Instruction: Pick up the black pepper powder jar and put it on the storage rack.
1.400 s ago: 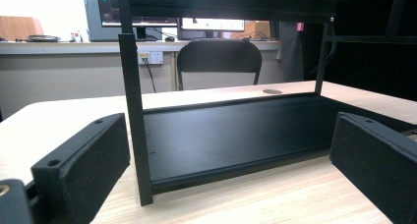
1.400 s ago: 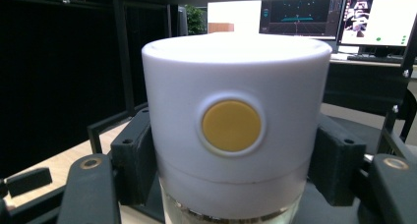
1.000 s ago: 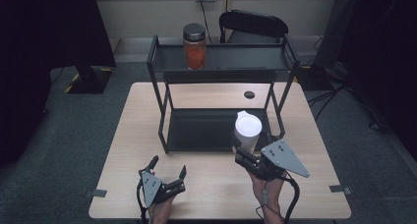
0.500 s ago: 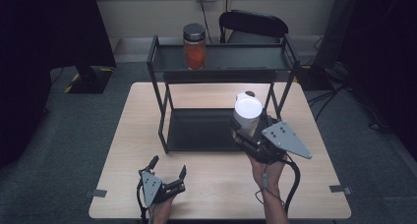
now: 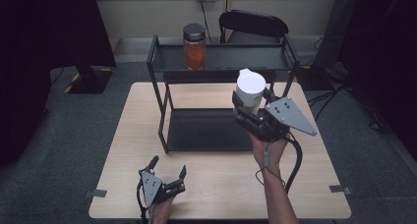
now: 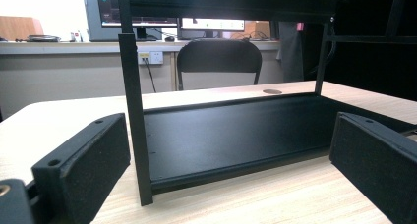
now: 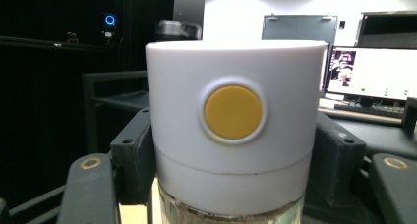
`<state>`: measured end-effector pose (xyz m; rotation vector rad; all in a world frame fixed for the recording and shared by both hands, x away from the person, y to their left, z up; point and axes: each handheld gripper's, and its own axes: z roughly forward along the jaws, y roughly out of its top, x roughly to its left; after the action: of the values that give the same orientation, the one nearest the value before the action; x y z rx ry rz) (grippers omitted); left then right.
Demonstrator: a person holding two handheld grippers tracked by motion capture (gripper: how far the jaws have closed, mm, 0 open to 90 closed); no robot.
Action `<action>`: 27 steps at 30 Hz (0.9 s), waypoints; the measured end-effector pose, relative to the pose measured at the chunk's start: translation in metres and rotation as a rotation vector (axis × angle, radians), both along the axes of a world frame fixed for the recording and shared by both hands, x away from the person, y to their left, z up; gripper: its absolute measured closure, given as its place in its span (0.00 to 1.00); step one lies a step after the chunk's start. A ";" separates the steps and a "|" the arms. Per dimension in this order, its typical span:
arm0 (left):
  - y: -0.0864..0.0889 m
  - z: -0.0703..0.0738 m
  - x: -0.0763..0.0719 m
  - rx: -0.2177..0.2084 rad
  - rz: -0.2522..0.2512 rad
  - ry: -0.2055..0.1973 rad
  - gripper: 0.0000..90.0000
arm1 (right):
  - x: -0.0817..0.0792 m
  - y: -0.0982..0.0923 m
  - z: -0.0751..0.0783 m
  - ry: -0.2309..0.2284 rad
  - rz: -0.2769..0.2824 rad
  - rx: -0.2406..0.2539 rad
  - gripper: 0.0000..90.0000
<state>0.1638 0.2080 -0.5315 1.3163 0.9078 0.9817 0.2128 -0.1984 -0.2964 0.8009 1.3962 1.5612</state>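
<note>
Between the black jaws of the right gripper [image 7: 231,155] sits a jar with a white lid [image 7: 231,130], clenched from both sides just under the lid's lower edge, where the glass shows a brownish fill; a yellow round button on the lid faces back toward the gripper's camera. In the high view the right gripper [image 5: 252,117] carries the jar upright and clear of the table [image 5: 221,184], in front of the black two-tier rack [image 5: 160,103] and level with the gap between its tiers, the lid close under the front edge of the upper shelf [image 5: 221,62]. Beyond the jaws on that shelf stands a second jar with orange contents [image 5: 194,47], off to the left of the held one. The left gripper [image 5: 167,172] rests low near the table's front edge, its jaws released and spread with nothing between them; ahead of them lies the rack's lower tray [image 6: 236,130], bare. The step in hand appears to be the carry toward the rack. The next move probably calls for lifting the jar above the upper shelf's rim or sliding it in onto the lower tray, keeping it upright and clear of the rack's right post.
</note>
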 end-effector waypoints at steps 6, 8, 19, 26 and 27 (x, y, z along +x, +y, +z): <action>0.000 0.000 0.000 0.000 0.000 0.000 0.01 | 0.013 0.006 0.014 -0.012 -0.013 -0.012 0.34; 0.000 0.000 0.000 0.000 0.000 0.000 0.01 | 0.016 0.008 0.018 -0.015 -0.017 -0.015 0.34; 0.000 0.000 0.000 0.000 0.000 0.000 0.01 | 0.041 0.021 0.047 -0.025 -0.029 0.006 0.34; 0.000 0.000 0.000 0.000 0.000 0.000 0.01 | 0.054 0.028 0.060 -0.030 -0.043 0.012 0.34; 0.000 0.000 0.000 -0.001 0.000 0.000 0.01 | 0.056 0.029 0.061 -0.031 -0.047 0.014 0.34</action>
<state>0.1638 0.2079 -0.5316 1.3154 0.9080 0.9810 0.2686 -0.1689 -0.2351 0.8093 1.3364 1.5430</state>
